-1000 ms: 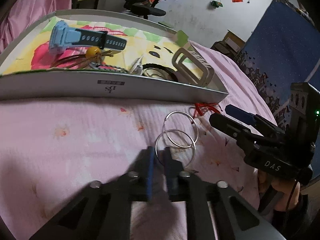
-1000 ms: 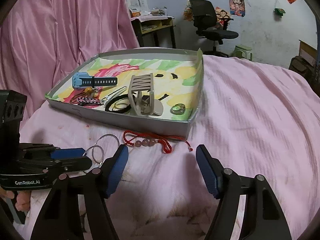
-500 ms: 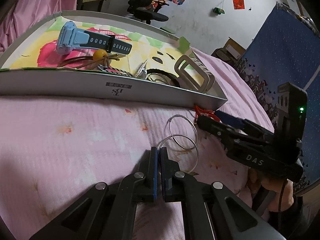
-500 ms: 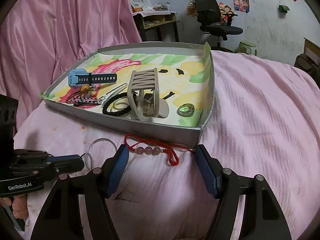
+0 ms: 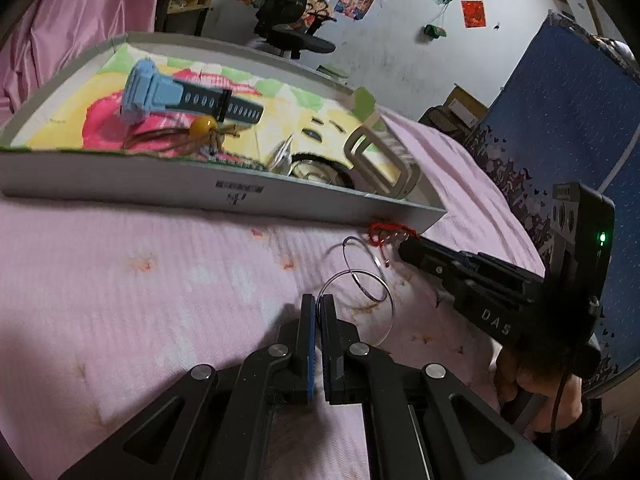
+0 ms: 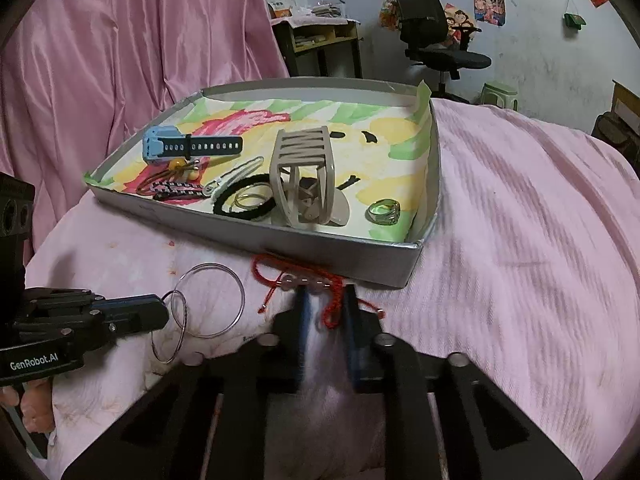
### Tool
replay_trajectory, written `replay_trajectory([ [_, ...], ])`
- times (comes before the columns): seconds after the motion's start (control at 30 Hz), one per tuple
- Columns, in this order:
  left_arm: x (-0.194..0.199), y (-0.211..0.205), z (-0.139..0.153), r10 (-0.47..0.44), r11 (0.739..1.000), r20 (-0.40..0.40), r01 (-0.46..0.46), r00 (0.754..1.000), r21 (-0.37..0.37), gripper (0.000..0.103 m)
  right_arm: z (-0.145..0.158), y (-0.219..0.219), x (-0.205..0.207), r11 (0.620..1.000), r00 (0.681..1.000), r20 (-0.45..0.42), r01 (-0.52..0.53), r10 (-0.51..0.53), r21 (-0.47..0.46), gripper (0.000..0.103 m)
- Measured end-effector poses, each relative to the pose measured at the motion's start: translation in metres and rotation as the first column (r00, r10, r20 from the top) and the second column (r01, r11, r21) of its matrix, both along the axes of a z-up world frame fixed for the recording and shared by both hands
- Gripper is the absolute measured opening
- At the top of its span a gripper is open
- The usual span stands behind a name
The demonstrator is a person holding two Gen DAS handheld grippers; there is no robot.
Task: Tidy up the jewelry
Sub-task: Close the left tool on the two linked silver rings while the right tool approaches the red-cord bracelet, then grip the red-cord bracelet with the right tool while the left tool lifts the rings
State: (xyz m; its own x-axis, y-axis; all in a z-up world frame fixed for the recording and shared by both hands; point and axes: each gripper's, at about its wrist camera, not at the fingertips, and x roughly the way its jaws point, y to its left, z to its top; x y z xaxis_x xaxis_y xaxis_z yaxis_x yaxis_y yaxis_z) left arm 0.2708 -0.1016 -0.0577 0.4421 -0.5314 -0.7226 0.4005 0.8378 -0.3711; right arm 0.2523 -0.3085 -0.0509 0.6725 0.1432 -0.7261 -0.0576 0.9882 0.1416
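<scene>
Two thin silver hoops (image 5: 362, 276) lie overlapped on the pink bedspread just in front of the grey tray (image 5: 160, 192). My left gripper (image 5: 318, 304) is shut on the rim of the nearer hoop (image 6: 176, 328). It shows at the left of the right wrist view (image 6: 164, 312). A red cord bracelet (image 6: 296, 276) with pale beads lies against the tray's front wall (image 6: 320, 246). My right gripper (image 6: 325, 300) is closing with a loop of that cord between its blurred jaws. A gap still shows there. From the left wrist view, its tip (image 5: 404, 250) touches the red bracelet (image 5: 390, 234).
The tray holds a blue watch (image 6: 176, 146), a beige hair claw (image 6: 304, 176), a black hair tie (image 6: 244, 200), a ring (image 6: 384, 212) and cords with a yellow bead (image 5: 206, 124). Pink curtain (image 6: 120, 40) stands to the left, an office chair (image 6: 432, 40) behind and a blue panel (image 5: 560, 128) on the right.
The right jaws have narrowed from wide open to close around the red cord. The left jaws closed their small gap onto the hoop's rim. Both hands stayed almost in place.
</scene>
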Motion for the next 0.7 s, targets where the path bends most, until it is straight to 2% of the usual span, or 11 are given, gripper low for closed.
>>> replay_trajectory([
  [0.33,-0.008,0.004,0.031,0.023,0.999,0.093,-0.019,0.995,-0.033,0.003,0.024,0.004,-0.024,1.000,0.995,0.096,-0.026,0.025,0.007,0.007],
  [0.7,-0.001,0.022,0.059,0.152,0.988,0.185,-0.143,0.971,-0.063,0.003,0.053,0.008,-0.037,0.998,0.965,0.257,-0.064,0.058,0.017,0.007],
])
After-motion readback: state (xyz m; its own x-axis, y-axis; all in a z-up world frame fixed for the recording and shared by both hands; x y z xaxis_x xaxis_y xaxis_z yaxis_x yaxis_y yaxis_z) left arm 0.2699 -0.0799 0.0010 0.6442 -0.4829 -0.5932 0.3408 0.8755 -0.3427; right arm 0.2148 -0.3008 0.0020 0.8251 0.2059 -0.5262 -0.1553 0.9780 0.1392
